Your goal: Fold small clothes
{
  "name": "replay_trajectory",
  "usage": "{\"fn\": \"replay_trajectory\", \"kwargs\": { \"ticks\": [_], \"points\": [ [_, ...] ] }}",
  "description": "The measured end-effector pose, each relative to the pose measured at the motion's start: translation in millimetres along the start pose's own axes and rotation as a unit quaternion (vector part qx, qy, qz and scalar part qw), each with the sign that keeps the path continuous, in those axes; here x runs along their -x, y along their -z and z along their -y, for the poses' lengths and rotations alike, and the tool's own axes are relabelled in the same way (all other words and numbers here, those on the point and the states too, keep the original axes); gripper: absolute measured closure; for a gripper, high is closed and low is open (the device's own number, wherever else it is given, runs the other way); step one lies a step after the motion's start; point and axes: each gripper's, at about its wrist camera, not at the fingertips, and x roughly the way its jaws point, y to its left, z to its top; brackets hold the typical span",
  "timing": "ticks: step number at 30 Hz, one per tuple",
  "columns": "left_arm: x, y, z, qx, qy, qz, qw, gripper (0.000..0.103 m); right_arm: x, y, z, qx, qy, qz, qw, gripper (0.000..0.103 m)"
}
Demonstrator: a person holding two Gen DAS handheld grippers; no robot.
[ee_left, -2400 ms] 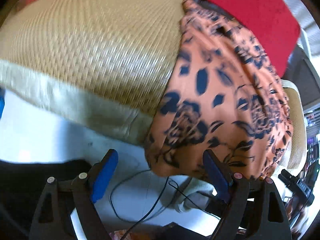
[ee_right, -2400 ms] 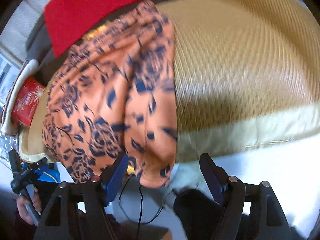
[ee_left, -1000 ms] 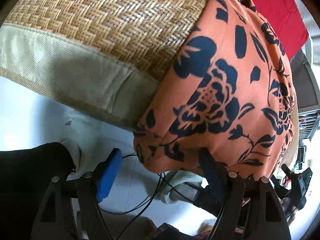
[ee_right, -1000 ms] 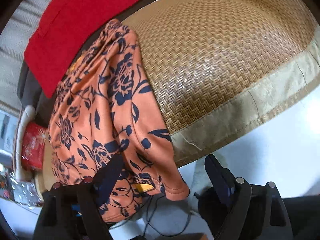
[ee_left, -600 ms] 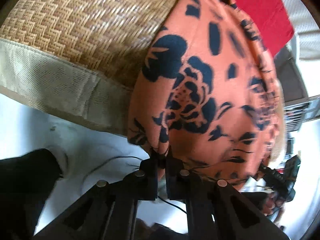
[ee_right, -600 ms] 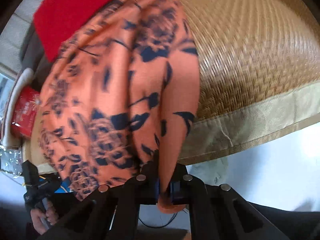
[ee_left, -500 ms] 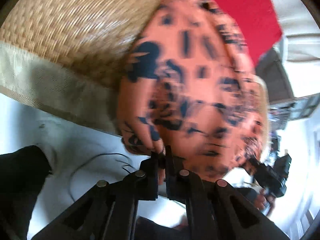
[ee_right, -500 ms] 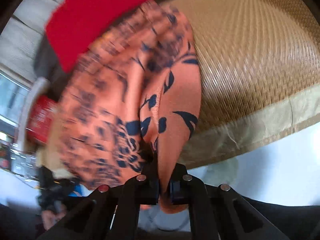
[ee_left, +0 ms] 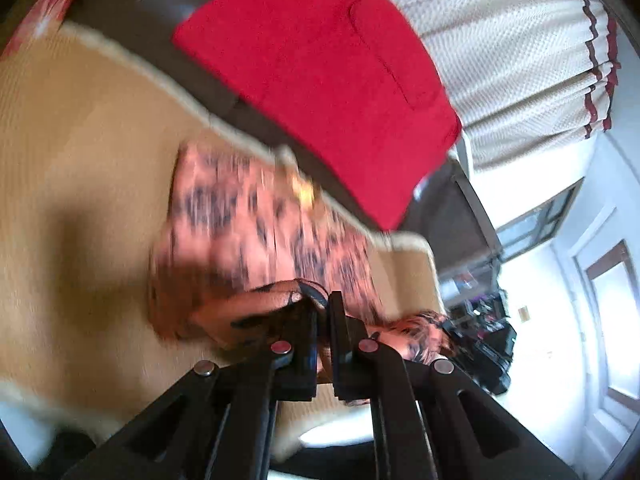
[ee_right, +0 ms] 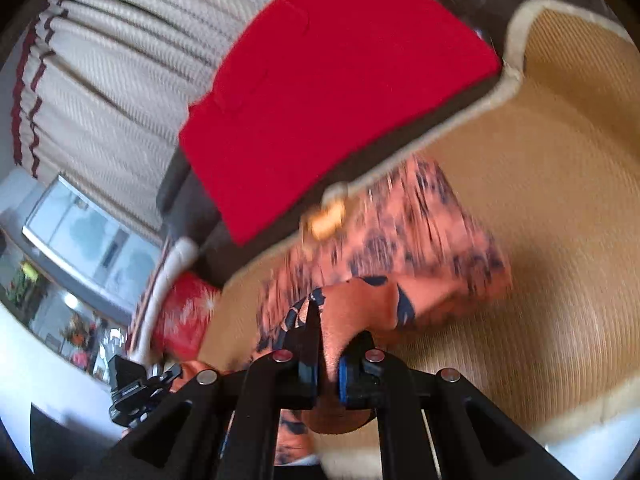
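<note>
An orange garment with dark blue flowers [ee_left: 256,224] lies on a woven straw mat [ee_left: 80,160]. My left gripper [ee_left: 323,312] is shut on the garment's near hem and holds it lifted over the rest of the cloth. In the right wrist view the same garment [ee_right: 420,232] lies on the mat [ee_right: 560,200], and my right gripper [ee_right: 328,344] is shut on the other near corner, also lifted. Both views are motion-blurred. The near edge curls back over the far part.
A red cushion [ee_left: 320,60] leans behind the mat, also in the right wrist view [ee_right: 328,80]. A cream pleated curtain [ee_left: 500,40] hangs behind it. A red box [ee_right: 180,320] sits beside the mat. The other gripper's body [ee_right: 132,392] shows at lower left.
Both grippers closed on the garment's hanging near hem, then lifted it and carried it forward over the mat. The views swung up from the mat's front edge toward the cushion and curtain.
</note>
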Motion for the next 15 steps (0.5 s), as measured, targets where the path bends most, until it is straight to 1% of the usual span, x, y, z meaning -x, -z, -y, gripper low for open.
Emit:
{"fn": "replay_trajectory", "kwargs": {
  "ticks": [1, 2, 3, 4, 6, 7, 9, 10, 12, 13, 14, 15],
  "points": [
    [-9, -24, -1, 0.001, -0.01, 0.009, 0.9999, 0.098, -12, -21, 0, -0.007, 0.0, 0.011, 1.0, 0.096],
    [-16, -39, -3, 0.006, -0.015, 0.013, 0.9998, 0.098, -21, -32, 1, -0.014, 0.001, 0.017, 1.0, 0.096],
    [-31, -62, -7, 0.011, -0.025, 0.017, 0.9995, 0.098, -37, -48, 3, -0.024, 0.001, 0.024, 0.999, 0.096],
    [-43, -77, -12, 0.01, -0.037, 0.02, 0.9991, 0.098, -57, -66, 8, -0.038, 0.003, 0.033, 0.999, 0.096],
    [-78, -109, -32, 0.018, -0.067, 0.014, 0.9975, 0.098, -92, -90, 20, -0.064, 0.005, 0.039, 0.997, 0.096],
    [-87, -119, -39, 0.026, -0.075, 0.008, 0.9968, 0.098, -117, -103, 30, -0.082, 0.006, 0.036, 0.996, 0.096],
    [-124, -134, -67, 0.05, -0.094, -0.009, 0.9943, 0.098, -156, -117, 48, -0.11, 0.012, 0.029, 0.993, 0.095],
    [-137, -136, -80, 0.061, -0.097, -0.019, 0.9932, 0.098, -179, -124, 61, -0.134, 0.014, 0.023, 0.991, 0.092],
    [-160, -142, -103, 0.085, -0.099, -0.032, 0.9909, 0.098, -205, -127, 84, -0.184, 0.013, 0.018, 0.983, 0.092],
    [-166, -142, -114, 0.099, -0.094, -0.033, 0.9901, 0.097, -217, -124, 101, -0.216, -0.007, 0.023, 0.976, 0.092],
    [-169, -141, -123, 0.11, -0.083, -0.033, 0.9899, 0.097, -222, -123, 112, -0.233, -0.021, 0.033, 0.972, 0.092],
    [-170, -142, -133, 0.123, -0.057, -0.025, 0.9904, 0.095, -224, -123, 119, -0.239, -0.028, 0.04, 0.97, 0.092]
  ]
}}
